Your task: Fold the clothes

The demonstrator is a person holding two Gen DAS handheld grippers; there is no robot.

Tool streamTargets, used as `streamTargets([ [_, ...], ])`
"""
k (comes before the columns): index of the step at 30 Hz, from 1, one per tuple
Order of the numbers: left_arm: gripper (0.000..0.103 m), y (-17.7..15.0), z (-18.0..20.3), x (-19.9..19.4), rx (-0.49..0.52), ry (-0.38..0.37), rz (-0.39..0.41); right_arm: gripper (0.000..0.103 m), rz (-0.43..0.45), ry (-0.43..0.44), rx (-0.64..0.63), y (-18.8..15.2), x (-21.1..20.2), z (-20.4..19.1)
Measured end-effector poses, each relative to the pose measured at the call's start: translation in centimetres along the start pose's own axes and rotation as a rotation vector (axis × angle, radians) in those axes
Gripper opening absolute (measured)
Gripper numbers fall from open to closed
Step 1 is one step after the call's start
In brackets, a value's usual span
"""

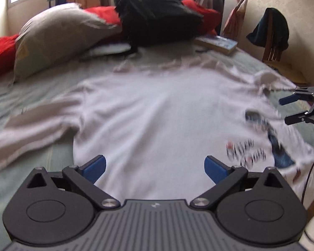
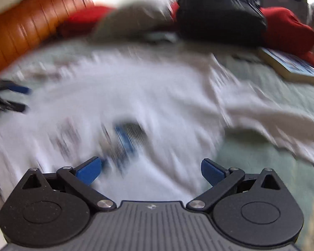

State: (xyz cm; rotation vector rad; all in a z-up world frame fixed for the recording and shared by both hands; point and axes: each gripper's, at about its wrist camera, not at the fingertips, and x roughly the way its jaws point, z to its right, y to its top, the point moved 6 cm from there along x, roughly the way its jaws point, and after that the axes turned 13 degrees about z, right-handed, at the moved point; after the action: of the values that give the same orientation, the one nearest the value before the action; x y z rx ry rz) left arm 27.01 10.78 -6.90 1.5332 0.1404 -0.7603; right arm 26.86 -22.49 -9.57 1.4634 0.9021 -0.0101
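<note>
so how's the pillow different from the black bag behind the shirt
The pillow is pale beige and lies slanted towards the left; the black bag is dark and sits bulky in the middle. The pillow rests on red bedding, while the bag partly hides it. Both sit on the bed beyond the white shirt.

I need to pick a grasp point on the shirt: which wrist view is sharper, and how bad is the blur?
Left wrist view: milder smear, white T-shirt outline readable, print blurred. Right wrist view: heavy motion blur over the shirt and pillow; only the right hand-held gripper is sharp. Both show fisheye bending.
</note>
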Motion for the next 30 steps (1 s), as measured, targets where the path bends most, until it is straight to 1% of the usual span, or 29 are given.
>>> streamTargets([
  [2, 0.101, 1.7, -1.0, 2.6, -0.042, -0.037, -0.014, 0.103, 0.038, 0.068, 0.030, 2.5, 1.8, -0.4],
  [4, 0.101, 2.7, -2.1, 5.6, -0.103, -0.064, -0.036, 0.103, 0.045, 0.111, 0.035, 4.2, 4.6, -0.9],
  [7, 0.101, 1.9, -4.1, 9.2, -0.177, -0.065, -0.072, 0.103, -0.002, 0.144, 0.043, 5.1, 8.3, -0.9],
  [8, 0.101, 1.3, -5.2, 10.1, -0.203, -0.049, -0.085, 0.103, -0.021, 0.143, 0.040, 5.0, 9.2, -0.7],
  [9, 0.100, 0.8, -6.2, 10.8, -0.224, -0.029, -0.093, 0.103, -0.038, 0.128, 0.043, 4.6, 9.9, -0.1],
  [10, 0.100, 0.5, -7.2, 11.1, -0.224, 0.005, -0.077, 0.103, -0.055, 0.113, 0.046, 4.3, 10.6, 0.5],
  [12, 0.100, 0.5, -8.7, 11.3, -0.218, 0.055, -0.047, 0.103, -0.082, 0.043, 0.042, 3.3, 11.5, 2.3],
  [13, 0.100, 0.6, -9.4, 11.4, -0.214, 0.075, -0.035, 0.103, -0.075, 0.006, 0.010, 3.1, 11.4, 2.9],
  [15, 0.100, 0.7, -9.5, 11.7, -0.181, 0.084, -0.028, 0.103, -0.059, -0.069, -0.057, 2.7, 11.2, 4.3],
  [16, 0.101, 0.8, -9.4, 12.1, -0.115, 0.129, -0.030, 0.103, -0.051, -0.106, -0.090, 2.5, 11.2, 4.9],
  [17, 0.103, 0.9, -9.4, 12.3, -0.061, 0.168, -0.032, 0.103, -0.040, -0.081, -0.058, 2.4, 11.0, 5.5],
  [18, 0.103, 1.1, -9.6, 12.1, -0.067, 0.177, -0.032, 0.103, -0.036, -0.067, -0.033, 2.5, 10.9, 6.0],
  [22, 0.100, 2.0, -10.4, 11.2, -0.084, 0.212, -0.027, 0.103, -0.056, -0.084, -0.086, 2.6, 10.3, 5.5],
  [23, 0.100, 2.4, -9.7, 10.3, -0.050, 0.197, -0.011, 0.103, -0.060, -0.092, -0.095, 2.7, 10.1, 5.3],
  [25, 0.100, 3.2, -8.2, 8.6, 0.014, 0.160, 0.018, 0.103, -0.060, -0.090, -0.067, 3.0, 9.6, 4.7],
  [27, 0.101, 3.2, -5.5, 7.6, 0.045, 0.039, 0.017, 0.103, -0.040, -0.035, -0.047, 3.5, 9.2, 3.4],
  [30, 0.101, 1.1, -1.4, 7.7, 0.125, -0.130, -0.040, 0.103, -0.014, 0.040, -0.029, 4.0, 8.7, 1.5],
])
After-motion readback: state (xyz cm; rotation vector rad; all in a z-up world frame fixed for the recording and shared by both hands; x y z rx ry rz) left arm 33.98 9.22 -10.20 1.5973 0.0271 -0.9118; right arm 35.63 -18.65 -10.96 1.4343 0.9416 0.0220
